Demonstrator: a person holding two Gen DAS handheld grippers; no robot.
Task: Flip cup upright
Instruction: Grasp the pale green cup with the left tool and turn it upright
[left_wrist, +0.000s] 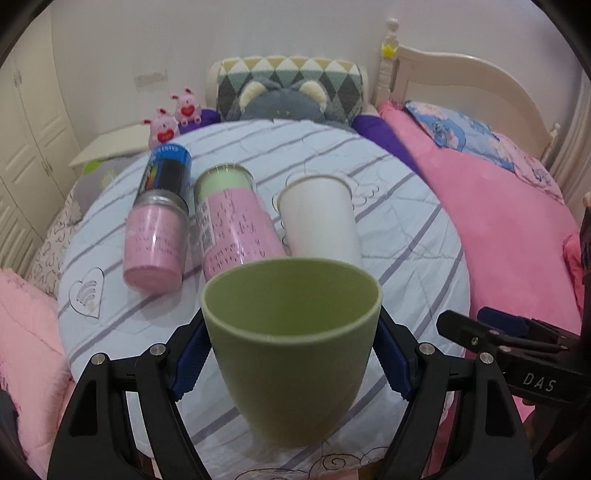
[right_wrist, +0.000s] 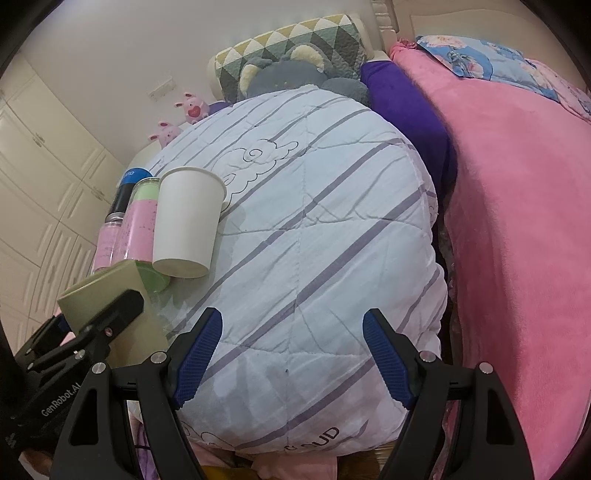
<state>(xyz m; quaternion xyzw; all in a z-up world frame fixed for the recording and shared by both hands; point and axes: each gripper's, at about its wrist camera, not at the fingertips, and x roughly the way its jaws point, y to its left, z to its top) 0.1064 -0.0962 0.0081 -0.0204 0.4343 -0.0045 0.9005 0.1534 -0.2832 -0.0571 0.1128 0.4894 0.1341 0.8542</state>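
- Surface: you worked over a pale blue quilt (right_wrist: 314, 240) with purple stripes and stitched clouds, laid on a bed beside a pink blanket (right_wrist: 517, 240).
- Room: cream wardrobe doors (right_wrist: 48, 192) stood to the left; a diamond-patterned cushion (left_wrist: 291, 79) and two pink plush toys (left_wrist: 173, 118) sat at the far end.
- Writing: "DAS" showed on your right gripper's body, "GenRobot.AI" on your left gripper's; the quilt hem read "OUD".
- Green cup (left_wrist: 291, 347): mouth up, pinched between your left gripper's (left_wrist: 291, 356) blue pads.
- Right gripper (right_wrist: 293, 354): jaws spread, empty.
- Nearby: a white paper cup (right_wrist: 186, 221) and pink-labelled bottles (left_wrist: 236, 225) lay on their sides.
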